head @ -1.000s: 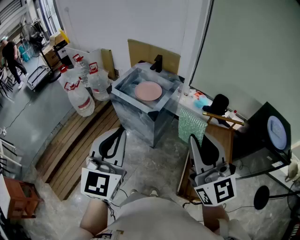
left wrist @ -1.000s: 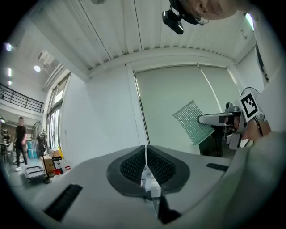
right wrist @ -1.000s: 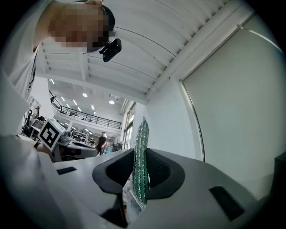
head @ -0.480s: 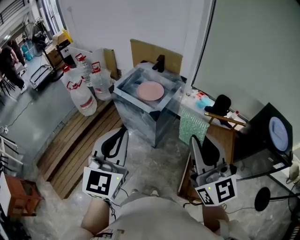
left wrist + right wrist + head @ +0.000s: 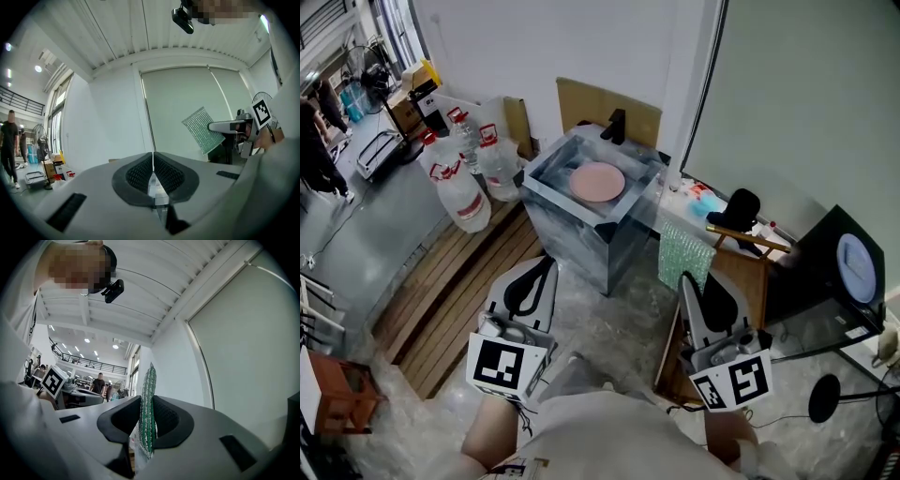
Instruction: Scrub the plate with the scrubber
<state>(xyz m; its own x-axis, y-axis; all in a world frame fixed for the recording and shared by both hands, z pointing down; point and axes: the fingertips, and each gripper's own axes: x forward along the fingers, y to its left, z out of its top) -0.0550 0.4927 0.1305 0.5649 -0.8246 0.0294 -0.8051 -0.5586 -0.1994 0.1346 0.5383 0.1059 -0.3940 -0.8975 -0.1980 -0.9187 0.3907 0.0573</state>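
A round pink plate lies flat in the steel sink ahead of me, well away from both grippers. My right gripper is shut on a green mesh scrubber, which stands up from its tips. In the right gripper view the scrubber is pinched edge-on between the black pads. My left gripper hovers over the floor, shut with nothing in it; its pads meet in the left gripper view. The scrubber shows there too, off to the right.
A black faucet stands at the sink's back rim. Large water bottles sit left of the sink beside a wooden slatted platform. A cluttered wooden stand and a black case are to the right. A person walks far left.
Both grippers have stayed almost still. The person at the far left has moved along the floor.
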